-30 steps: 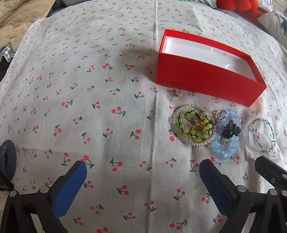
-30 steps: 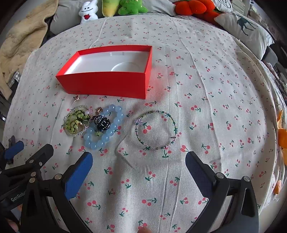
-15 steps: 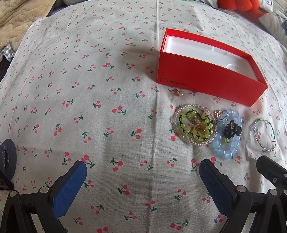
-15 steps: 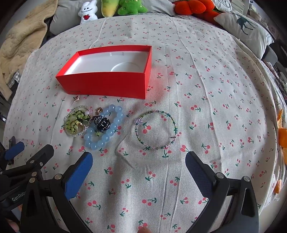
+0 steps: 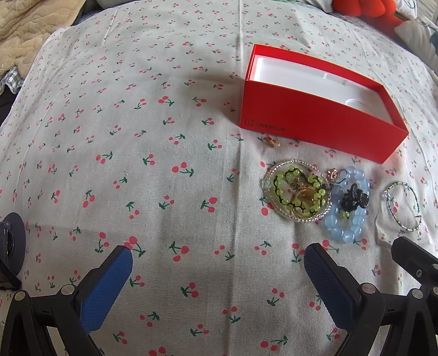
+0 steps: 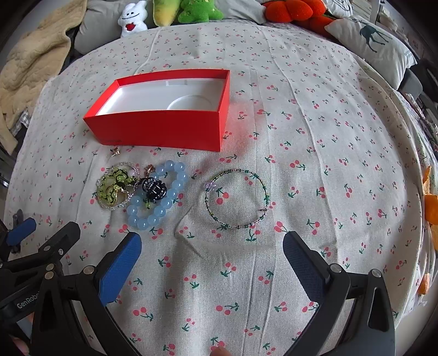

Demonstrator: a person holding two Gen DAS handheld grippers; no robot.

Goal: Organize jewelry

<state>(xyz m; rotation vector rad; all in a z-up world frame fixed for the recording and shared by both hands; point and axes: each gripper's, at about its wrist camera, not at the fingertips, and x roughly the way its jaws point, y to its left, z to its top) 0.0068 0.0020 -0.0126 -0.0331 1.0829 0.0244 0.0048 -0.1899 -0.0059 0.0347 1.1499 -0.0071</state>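
An open red box [image 5: 314, 120] [image 6: 164, 128] with a white lining stands on the cherry-print cloth. In front of it lie a green-and-clear bead bracelet pile [image 5: 297, 191] [image 6: 115, 186], a light blue bead bracelet [image 5: 346, 219] [image 6: 157, 202] with a black hair claw [image 5: 354, 198] [image 6: 153, 188] on it, a thin beaded bangle [image 5: 403, 205] [image 6: 236, 198] and a small gold earring [image 5: 272, 141] [image 6: 115, 150]. My left gripper [image 5: 217, 254] is open, nearer than the jewelry and to its left. My right gripper [image 6: 212, 246] is open just short of the thin bangle.
Plush toys [image 6: 189, 11], a red cushion [image 6: 290, 12] and a pillow with a deer print [image 6: 369, 38] line the far edge. A beige blanket [image 6: 30, 60] lies at the left. Orange peel pieces [image 6: 429, 202] sit at the right edge.
Both views have shifted only slightly; the jewelry and the box lie where they were. Both grippers stay open.
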